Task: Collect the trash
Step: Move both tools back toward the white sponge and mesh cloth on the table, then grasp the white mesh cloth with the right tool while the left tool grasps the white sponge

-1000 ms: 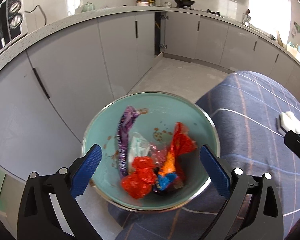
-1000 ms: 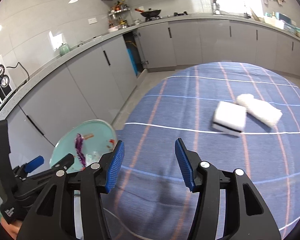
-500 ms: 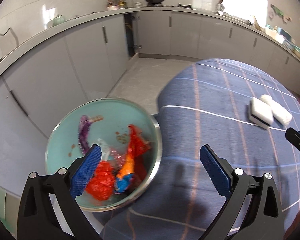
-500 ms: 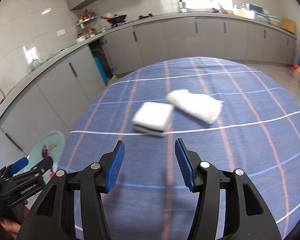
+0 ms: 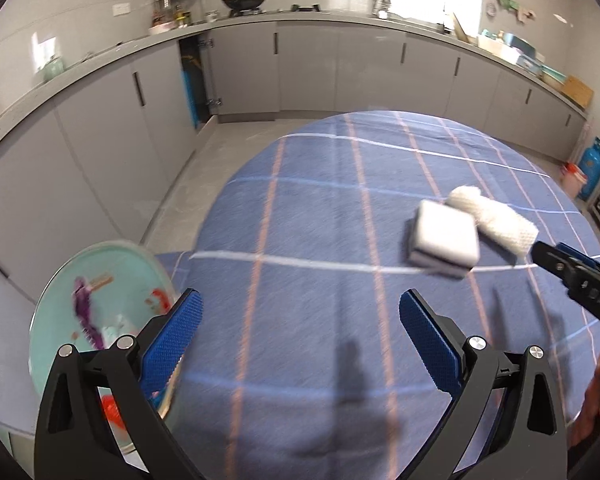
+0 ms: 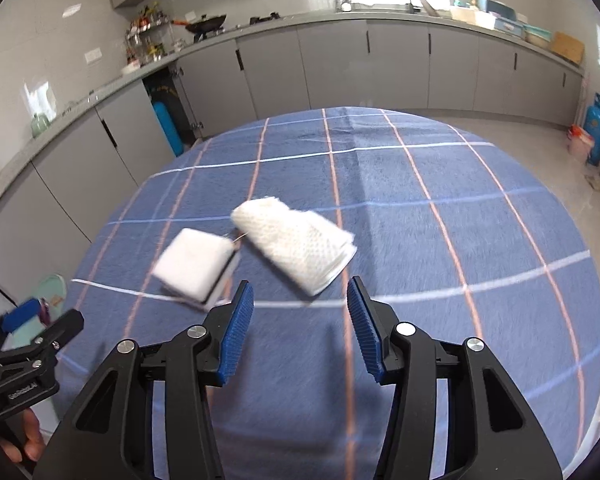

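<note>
A teal bin (image 5: 60, 300) with a purple wrapper (image 5: 85, 312) and a red wrapper (image 5: 114, 410) inside sits low beside the table, at the lower left of the left wrist view. My left gripper (image 5: 300, 312) is open over the blue checked tablecloth (image 5: 300, 220), with nothing between its fingers. A white sponge (image 6: 192, 266) and a folded white cloth (image 6: 296, 244) lie on the table just ahead of my right gripper (image 6: 300, 300). Its jaws are closing, still apart, with nothing between them.
Grey kitchen cabinets (image 6: 340, 68) and a worktop run around the far side. A blue gas cylinder (image 6: 596, 128) stands on the floor at the right. The round table's edge drops off toward the bin (image 6: 54, 288) on the left.
Both grippers have swung to the right, away from the bin and over the table. The bin slid from the centre to the lower left; the sponge and cloth came closer.
</note>
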A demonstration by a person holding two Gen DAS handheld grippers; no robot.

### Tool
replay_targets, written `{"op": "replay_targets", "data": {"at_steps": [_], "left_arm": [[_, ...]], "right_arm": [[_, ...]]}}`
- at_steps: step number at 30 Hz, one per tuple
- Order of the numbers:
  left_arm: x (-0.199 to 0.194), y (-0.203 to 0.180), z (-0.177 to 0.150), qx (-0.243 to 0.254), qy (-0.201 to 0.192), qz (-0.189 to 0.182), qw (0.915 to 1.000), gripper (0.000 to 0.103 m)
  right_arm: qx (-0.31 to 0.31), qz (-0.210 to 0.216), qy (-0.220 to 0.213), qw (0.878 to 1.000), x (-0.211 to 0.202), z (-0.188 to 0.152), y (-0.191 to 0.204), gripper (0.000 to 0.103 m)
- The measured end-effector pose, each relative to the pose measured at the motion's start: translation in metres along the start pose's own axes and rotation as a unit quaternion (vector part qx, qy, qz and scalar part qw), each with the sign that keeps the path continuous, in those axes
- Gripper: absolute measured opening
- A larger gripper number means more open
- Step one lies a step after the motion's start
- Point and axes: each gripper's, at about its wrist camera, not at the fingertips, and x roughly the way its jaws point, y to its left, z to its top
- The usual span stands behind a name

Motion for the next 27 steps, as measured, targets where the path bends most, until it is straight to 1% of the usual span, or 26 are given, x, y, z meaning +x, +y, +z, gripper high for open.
{"op": "replay_targets", "data": {"at_steps": [4,6,10,12,14,15,16,18,19,20,22,25,27], "left_arm": [[0.011,-0.023,0.011,0.017,-0.002,-0.014,0.9998,0.097],[0.018,-0.033,0.015,0.022,0.000,-0.022,0.9995,0.096],[0.028,-0.045,0.022,0.028,-0.002,-0.038,0.9989,0.096],[0.032,-0.049,0.025,0.028,-0.001,-0.046,0.9986,0.096],[0.036,-0.053,0.027,0.028,0.001,-0.052,0.9982,0.096],[0.039,-0.054,0.028,0.028,0.002,-0.051,0.9983,0.096],[0.041,-0.057,0.030,0.028,0.003,-0.052,0.9983,0.096],[0.043,-0.062,0.032,0.030,0.002,-0.057,0.9979,0.096],[0.044,-0.066,0.034,0.033,0.000,-0.057,0.9978,0.096],[0.045,-0.069,0.034,0.037,0.000,-0.057,0.9977,0.096],[0.048,-0.078,0.035,0.046,-0.001,-0.058,0.9973,0.096],[0.051,-0.088,0.036,0.054,-0.001,-0.060,0.9967,0.093],[0.056,-0.096,0.036,0.057,0.005,-0.065,0.9962,0.085]], "right_arm": [[-0.013,0.014,0.022,1.000,0.022,0.016,-0.009,0.048],[-0.029,0.011,0.030,0.999,0.034,0.023,-0.010,0.048],[-0.045,0.030,0.065,0.996,0.063,0.033,-0.013,0.048],[-0.058,0.035,0.064,0.996,0.069,0.036,-0.012,0.048],[-0.069,0.047,0.068,0.994,0.071,0.038,-0.010,0.033],[-0.070,0.056,0.070,0.993,0.071,0.039,-0.009,0.032],[-0.070,0.057,0.068,0.994,0.070,0.038,-0.009,0.028],[-0.065,0.065,0.064,0.994,0.067,0.035,-0.010,0.020],[-0.058,0.071,0.063,0.994,0.064,0.033,-0.012,0.013],[-0.048,0.075,0.060,0.994,0.061,0.032,-0.015,0.011],[-0.028,0.075,0.054,0.995,0.052,0.030,-0.022,0.010],[-0.008,0.062,0.035,0.997,0.035,0.025,-0.033,0.010],[0.006,0.047,0.019,0.999,0.022,0.021,-0.039,0.010]]}}
